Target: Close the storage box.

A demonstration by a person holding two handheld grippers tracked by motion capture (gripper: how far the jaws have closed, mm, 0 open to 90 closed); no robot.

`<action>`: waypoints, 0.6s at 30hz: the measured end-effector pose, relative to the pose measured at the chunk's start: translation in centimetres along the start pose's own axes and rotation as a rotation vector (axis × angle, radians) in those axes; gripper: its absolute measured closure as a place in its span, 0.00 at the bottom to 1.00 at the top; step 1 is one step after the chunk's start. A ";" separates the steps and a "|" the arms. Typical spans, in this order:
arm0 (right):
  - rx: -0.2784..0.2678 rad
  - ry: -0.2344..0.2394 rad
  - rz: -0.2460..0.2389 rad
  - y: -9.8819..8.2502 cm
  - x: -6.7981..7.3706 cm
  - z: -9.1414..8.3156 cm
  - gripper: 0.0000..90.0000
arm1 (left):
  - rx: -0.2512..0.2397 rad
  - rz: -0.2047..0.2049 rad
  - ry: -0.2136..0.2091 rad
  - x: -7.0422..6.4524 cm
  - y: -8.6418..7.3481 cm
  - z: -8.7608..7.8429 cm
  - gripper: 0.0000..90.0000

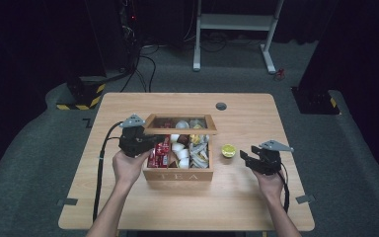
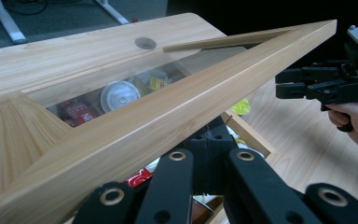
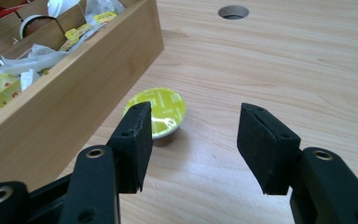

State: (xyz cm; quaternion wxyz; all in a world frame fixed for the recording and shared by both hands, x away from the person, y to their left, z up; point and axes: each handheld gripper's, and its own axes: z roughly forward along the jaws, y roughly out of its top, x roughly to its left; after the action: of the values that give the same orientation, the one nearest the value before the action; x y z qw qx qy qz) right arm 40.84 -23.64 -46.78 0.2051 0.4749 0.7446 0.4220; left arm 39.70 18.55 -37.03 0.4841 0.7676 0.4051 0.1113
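Observation:
A wooden tea box (image 1: 177,174) stands mid-table with its glass-paned lid (image 1: 180,131) raised. My left gripper (image 1: 150,140) is at the box's left side, shut on the lid's wooden frame (image 2: 177,116), which slants across the left gripper view just above the jaws (image 2: 209,144). Inside the box lie red sachets (image 1: 160,150), white cups (image 1: 180,150) and yellow-tagged tea bags (image 1: 197,148). A yellow-green capsule (image 1: 228,150) sits on the table right of the box. My right gripper (image 1: 244,157) is to the right of it, open, nothing between its jaws (image 3: 193,135); the capsule (image 3: 161,109) lies just beyond the left jaw.
The table has a round cable hole (image 1: 221,105) behind the box. My right gripper (image 2: 284,86) also shows far off in the left gripper view. Bare tabletop (image 1: 256,118) lies to the right of and behind the capsule. A white desk frame (image 1: 237,22) stands on the floor beyond.

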 end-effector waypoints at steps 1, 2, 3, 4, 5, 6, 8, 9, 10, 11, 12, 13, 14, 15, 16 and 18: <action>-0.001 -0.001 0.005 -0.2 -0.2 -0.2 0.51 | 0.001 0.002 0.005 0.0 0.0 0.0 1.00; -0.005 0.000 0.009 -0.4 -0.4 -0.5 0.51 | 0.000 0.000 0.005 -0.1 -0.1 0.0 1.00; -0.004 0.001 0.013 -0.6 -0.6 -0.7 0.51 | 0.000 -0.001 0.005 -0.1 -0.1 0.0 1.00; -0.004 -0.001 0.023 -1.1 -0.8 -1.1 0.51 | 0.001 -0.002 0.005 -0.1 -0.1 0.0 1.00; -0.004 -0.001 0.023 -1.1 -0.8 -1.1 0.51 | 0.000 0.000 0.005 -0.1 -0.1 0.0 1.00; -0.007 -0.002 0.024 -1.2 -0.9 -1.2 0.51 | 0.000 0.001 0.006 -0.1 -0.1 0.0 1.00; -0.008 -0.004 0.032 -1.6 -1.2 -1.5 0.51 | 0.002 0.002 0.005 -0.1 -0.2 0.0 1.00; -0.006 -0.006 0.035 -1.8 -1.3 -1.6 0.51 | 0.003 0.005 0.005 -0.1 -0.2 0.0 1.00; -0.005 -0.008 0.039 -1.9 -1.4 -1.7 0.51 | 0.004 0.002 0.005 -0.1 -0.2 0.0 1.00; -0.005 -0.008 0.049 -2.1 -1.5 -1.9 0.51 | 0.003 0.005 0.006 -0.1 -0.3 0.0 1.00; -0.010 -0.006 0.044 -2.1 -1.7 -1.9 0.51 | 0.002 0.006 0.007 -0.1 -0.3 0.0 1.00; -0.006 -0.005 0.052 -2.2 -1.7 -2.0 0.51 | 0.001 0.001 0.006 -0.1 -0.3 0.0 1.00; -0.007 -0.005 0.048 -2.3 -1.8 -2.0 0.51 | 0.000 0.006 0.006 -0.1 -0.4 0.0 1.00; -0.007 -0.007 0.049 -2.4 -1.8 -2.1 0.51 | -0.001 0.006 0.005 -0.1 -0.4 0.0 1.00; -0.008 -0.007 0.048 -2.4 -1.8 -2.1 0.51 | 0.000 0.007 0.005 -0.1 -0.4 0.0 1.00; -0.004 -0.006 0.051 -2.6 -1.8 -2.2 0.51 | -0.001 0.003 0.001 -0.1 -0.5 0.0 1.00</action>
State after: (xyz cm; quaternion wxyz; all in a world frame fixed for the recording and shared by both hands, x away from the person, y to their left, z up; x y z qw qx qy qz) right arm 38.72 -26.67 -47.89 0.1975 0.4945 0.7307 0.4272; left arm 39.37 18.53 -37.45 0.4839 0.7679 0.4044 0.1126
